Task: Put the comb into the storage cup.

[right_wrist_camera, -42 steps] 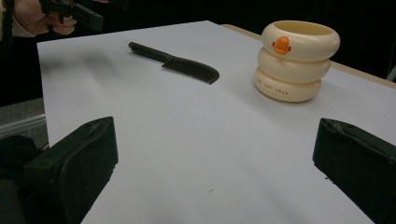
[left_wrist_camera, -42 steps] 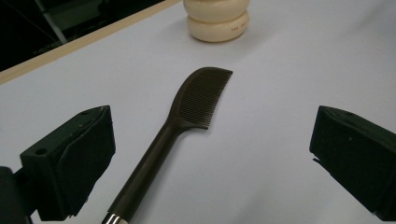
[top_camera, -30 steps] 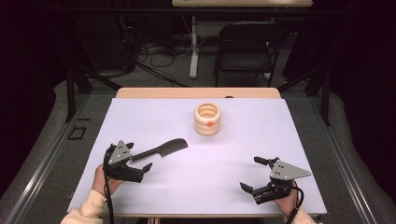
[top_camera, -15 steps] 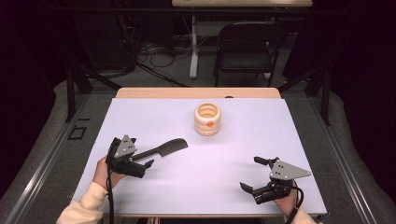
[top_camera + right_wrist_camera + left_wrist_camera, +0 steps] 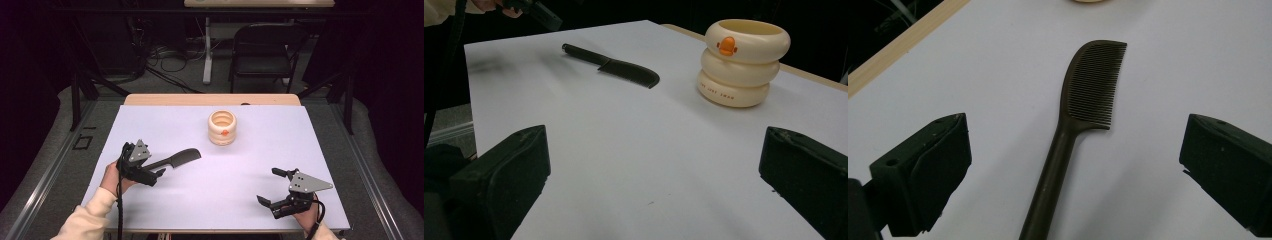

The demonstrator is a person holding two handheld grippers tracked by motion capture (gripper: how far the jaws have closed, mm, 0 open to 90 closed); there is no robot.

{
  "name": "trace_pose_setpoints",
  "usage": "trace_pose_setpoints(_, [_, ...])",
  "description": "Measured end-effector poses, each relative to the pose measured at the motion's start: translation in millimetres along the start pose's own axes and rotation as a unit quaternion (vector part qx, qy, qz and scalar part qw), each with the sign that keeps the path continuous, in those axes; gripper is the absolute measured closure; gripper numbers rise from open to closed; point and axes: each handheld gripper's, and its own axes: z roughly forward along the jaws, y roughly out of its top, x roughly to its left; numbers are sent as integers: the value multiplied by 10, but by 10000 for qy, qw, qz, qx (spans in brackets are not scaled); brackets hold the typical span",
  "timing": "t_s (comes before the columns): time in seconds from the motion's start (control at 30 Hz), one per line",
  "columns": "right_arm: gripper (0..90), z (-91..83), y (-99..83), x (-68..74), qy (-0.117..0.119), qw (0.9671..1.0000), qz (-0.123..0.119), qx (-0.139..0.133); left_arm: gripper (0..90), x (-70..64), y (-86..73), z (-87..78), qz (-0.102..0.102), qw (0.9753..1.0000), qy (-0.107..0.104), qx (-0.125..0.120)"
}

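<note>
1. Fingers (image 5: 923,175) of my left gripper (image 5: 150,172) stand spread wide; in the left gripper view the two black pads flank the handle of the comb (image 5: 1073,130) without touching it.
2. Comb: dark brown, one piece, with a long straight handle and a curved toothed head. It lies flat on the white table (image 5: 240,200), left of centre, handle toward my left gripper, head pointing away toward the holder. I can read no brand or writing on it.
3. Left hand: I see it in the high view at the table's left side, a cream sleeve (image 5: 85,222) behind it and the black cable trailing toward the near edge.
4. Right gripper (image 5: 277,192): its fingers (image 5: 504,175) are likewise spread apart and pinch nothing. It sits low near the table's right front corner, well apart from the comb, grey three-cornered plate on top.
5. Holder (image 5: 222,128): a cream container shaped as three stacked rings, open at the top, standing upright near the far middle of the table. An orange duck-bill emblem (image 5: 727,45) marks the top ring.
6. Lettering (image 5: 723,96): a short line of small print runs along the bottom ring in the right gripper view; it is too small for me to read.
</note>
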Motion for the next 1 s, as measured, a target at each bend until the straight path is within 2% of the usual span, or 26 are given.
trace_pose_setpoints(0.1, [0,0,0,1,2,10000,1,0,3,8,15,10,28,10000,8,41])
trace_pose_setpoints(0.5, [0,6,-1,-1,17,10000,-4,19,0,138,68,112,206,9987,-48,473])
trace_pose_setpoints(0.67, [0,9,-2,0,23,10000,2,21,0,153,81,184,319,9970,-78,695])
trace_pose_setpoints(0.73, [0,9,-2,-1,29,10000,2,22,0,160,90,232,417,9953,-103,868])
trace_pose_setpoints(1.0, [0,12,-3,0,42,10000,3,27,1,183,116,327,601,9910,-102,1188])
